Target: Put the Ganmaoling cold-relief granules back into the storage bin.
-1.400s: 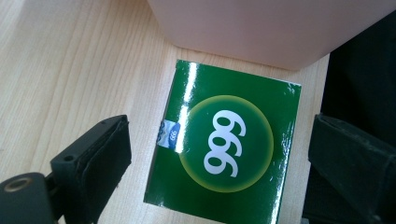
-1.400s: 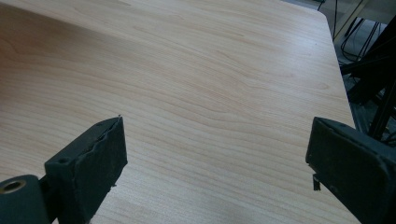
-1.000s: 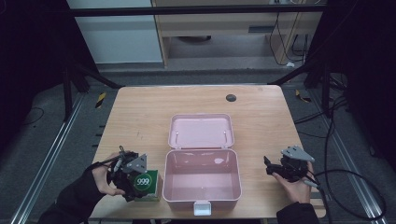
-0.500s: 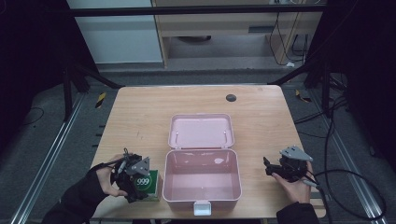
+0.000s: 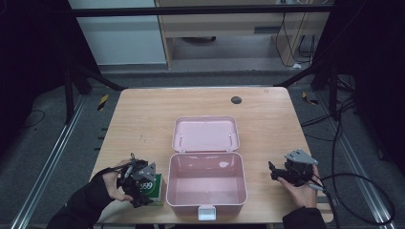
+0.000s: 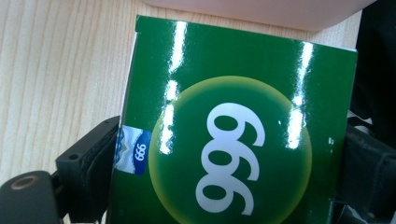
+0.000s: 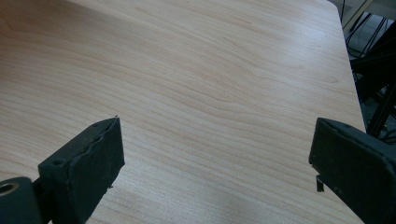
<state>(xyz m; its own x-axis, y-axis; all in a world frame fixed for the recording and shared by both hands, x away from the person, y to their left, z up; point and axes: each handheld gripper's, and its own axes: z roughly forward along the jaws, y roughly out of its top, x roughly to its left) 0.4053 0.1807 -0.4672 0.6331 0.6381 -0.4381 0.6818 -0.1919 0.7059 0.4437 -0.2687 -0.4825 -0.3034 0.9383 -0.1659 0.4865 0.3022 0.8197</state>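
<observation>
A green carton marked 999 lies on the table just left of an open pink case. My left gripper reaches over the carton. Its jaws have just been closing with the carton between them, and both pads now sit against the carton's sides. The case's wall lies beyond the carton in the left gripper view. My right gripper rests to the right of the case and points toward it. It stands open over bare wood, holding nothing.
The case's lid lies flat behind its empty base, and a white latch hangs at the front. A dark round hole marks the wooden table at the back. Cables trail off the right edge.
My left gripper has edged slightly right along the carton toward the case. The right hand has stayed still.
</observation>
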